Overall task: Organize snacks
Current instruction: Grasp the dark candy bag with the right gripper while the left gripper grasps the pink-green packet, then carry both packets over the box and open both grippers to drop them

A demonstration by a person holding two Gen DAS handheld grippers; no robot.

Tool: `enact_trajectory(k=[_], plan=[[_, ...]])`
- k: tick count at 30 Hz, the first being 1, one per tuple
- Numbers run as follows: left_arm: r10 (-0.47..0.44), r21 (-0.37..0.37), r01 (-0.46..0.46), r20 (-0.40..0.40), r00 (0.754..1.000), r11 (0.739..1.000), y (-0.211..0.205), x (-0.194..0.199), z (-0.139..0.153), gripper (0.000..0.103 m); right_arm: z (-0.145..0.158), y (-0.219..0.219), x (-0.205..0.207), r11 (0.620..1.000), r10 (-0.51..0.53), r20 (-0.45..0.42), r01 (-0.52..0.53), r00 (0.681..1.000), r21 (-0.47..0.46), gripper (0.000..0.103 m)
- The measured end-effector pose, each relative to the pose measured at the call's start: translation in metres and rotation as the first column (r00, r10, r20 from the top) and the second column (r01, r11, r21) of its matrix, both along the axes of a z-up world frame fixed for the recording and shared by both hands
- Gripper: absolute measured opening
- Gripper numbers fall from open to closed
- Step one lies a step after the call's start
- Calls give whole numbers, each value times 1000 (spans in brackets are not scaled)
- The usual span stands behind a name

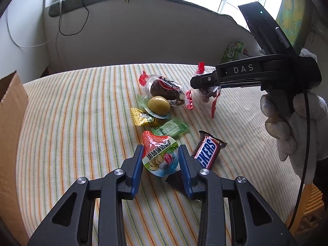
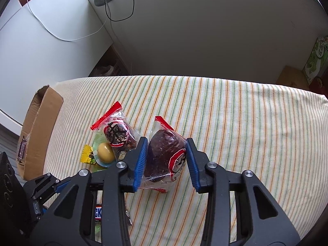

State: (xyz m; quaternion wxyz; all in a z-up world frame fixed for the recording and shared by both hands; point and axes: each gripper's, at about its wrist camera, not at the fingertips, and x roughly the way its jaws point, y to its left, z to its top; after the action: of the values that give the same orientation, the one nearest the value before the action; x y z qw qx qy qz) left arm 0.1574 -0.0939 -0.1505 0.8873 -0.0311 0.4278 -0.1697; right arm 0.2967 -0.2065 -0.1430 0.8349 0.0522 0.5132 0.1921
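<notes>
**Ana:** Snacks lie in a loose heap on the striped tablecloth (image 1: 71, 123). What does the left wrist view give?

**Ben:** The left gripper (image 1: 161, 150) has its blue fingers spread, one on each side of a red-and-green egg pouch (image 1: 160, 153); whether they touch it I cannot tell. A Snickers bar (image 1: 208, 150) lies just right of it. Farther off sit a green sachet (image 1: 170, 129), a yellow wrapper (image 1: 143, 119), a sealed yellow egg (image 1: 158, 104) and a clear red-edged cake pack (image 1: 166, 89). A gloved hand (image 1: 291, 121) holds the right gripper (image 1: 203, 82) over a second red-edged pack (image 1: 211, 96). A cardboard box (image 1: 10, 123) stands at the left edge.

**Ana:** And the right wrist view?

**Ben:** The right gripper (image 2: 167, 157) straddles that brown cake pack (image 2: 166, 157). The left pad touches the wrapper; the right pad stands just apart, so the fingers are spread, not pinching. The other cake pack (image 2: 119, 135) and the egg (image 2: 105, 152) lie just beside, the box (image 2: 39, 127) well apart.
</notes>
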Motion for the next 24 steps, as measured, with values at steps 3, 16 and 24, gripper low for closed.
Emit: enact_trajectory(k=[3,16,24], plan=[[3,-9,-3,3,1000,1000,6,-3,1,32,2,-4,-3,1000,-6,3,6,1000,10,38],[26,-57,-25,31,999,998,38,-19,14,32,25,-22,-24,1000,-20,43,19,999,23,38],[45,-73,-39,76,996,997,57,-35,33,32,47,-11,-38,999,1,85,-4,996,32,38]])
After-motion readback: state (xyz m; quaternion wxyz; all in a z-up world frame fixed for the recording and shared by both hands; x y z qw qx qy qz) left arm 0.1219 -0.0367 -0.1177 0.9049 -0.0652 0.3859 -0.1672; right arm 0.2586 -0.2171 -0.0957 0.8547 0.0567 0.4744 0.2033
